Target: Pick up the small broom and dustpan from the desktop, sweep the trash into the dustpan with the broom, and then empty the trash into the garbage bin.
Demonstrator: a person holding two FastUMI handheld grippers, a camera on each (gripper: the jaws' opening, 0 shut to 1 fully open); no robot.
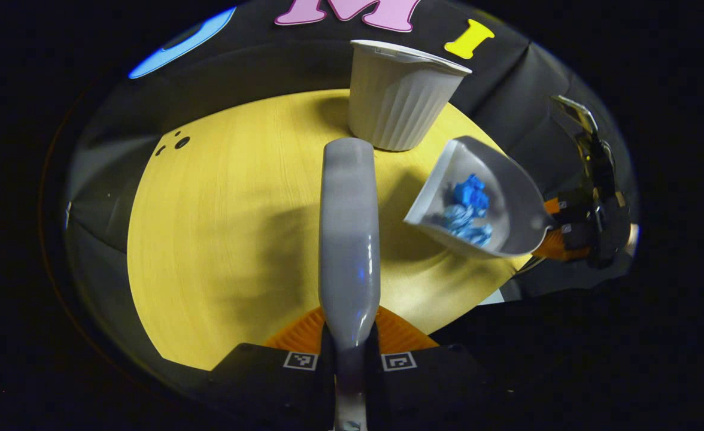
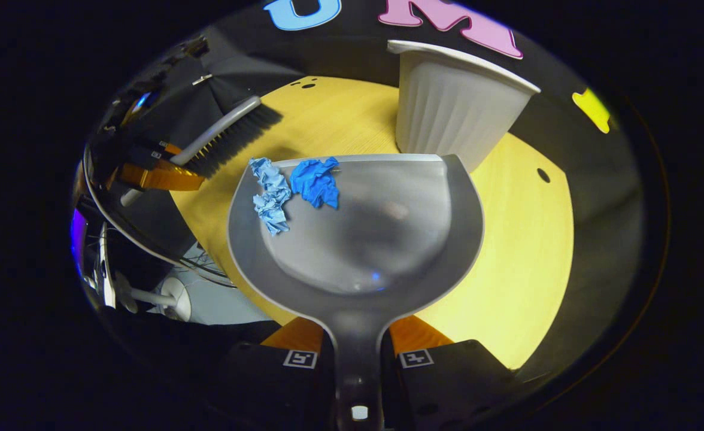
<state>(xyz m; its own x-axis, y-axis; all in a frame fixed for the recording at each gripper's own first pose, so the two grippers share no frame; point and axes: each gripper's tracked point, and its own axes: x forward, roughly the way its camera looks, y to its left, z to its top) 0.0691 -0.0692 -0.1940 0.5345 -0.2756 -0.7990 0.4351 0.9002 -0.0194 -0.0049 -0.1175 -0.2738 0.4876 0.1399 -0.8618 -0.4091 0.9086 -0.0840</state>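
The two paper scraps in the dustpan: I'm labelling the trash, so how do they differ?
Seen in the right gripper view, the darker blue scrap is deep, saturated blue, while the pale blue scrap is washed-out light blue. The darker blue scrap is a compact wad; the pale blue scrap is longer, stretched along the pan's side wall. The pale one lies further left. Both are crumpled, touch each other, and sit near the front lip of the grey dustpan.

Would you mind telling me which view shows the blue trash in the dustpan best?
The right gripper view: the two crumpled blue scraps lie unobstructed near the front lip of the dustpan. The left gripper view shows the blue scraps farther off, in the tilted dustpan.
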